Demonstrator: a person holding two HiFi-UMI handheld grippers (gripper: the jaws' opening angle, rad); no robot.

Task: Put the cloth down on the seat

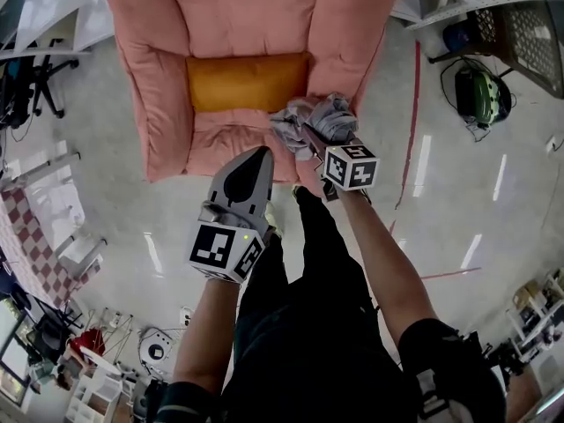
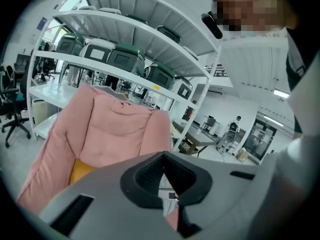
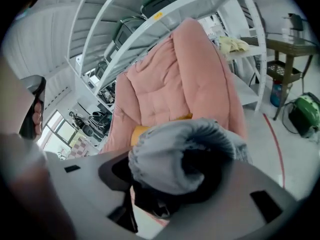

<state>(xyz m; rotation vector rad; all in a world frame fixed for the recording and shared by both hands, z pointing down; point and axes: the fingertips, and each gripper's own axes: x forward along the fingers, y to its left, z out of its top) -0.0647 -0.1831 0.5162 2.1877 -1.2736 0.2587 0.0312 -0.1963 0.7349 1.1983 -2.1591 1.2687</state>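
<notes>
A pink armchair [image 1: 238,25] with an orange cushion [image 1: 248,82] at the back of its seat [image 1: 225,139] stands ahead of me. A crumpled grey cloth [image 1: 313,122] hangs bunched over the seat's front right corner, at the tip of my right gripper [image 1: 308,139]. In the right gripper view the cloth [image 3: 175,149] fills the gap of the right gripper [image 3: 175,176], whose jaws stand apart around the bundle. My left gripper [image 1: 258,155] hovers before the seat's front edge, shut and empty; its tips meet in the left gripper view [image 2: 163,156].
White shelving with green-lidded bins [image 2: 125,59] stands behind the chair. A green device with cables [image 1: 480,95] lies on the floor to the right, past a red floor line [image 1: 410,122]. A checkered item [image 1: 35,236] and office chairs [image 1: 31,77] are at the left.
</notes>
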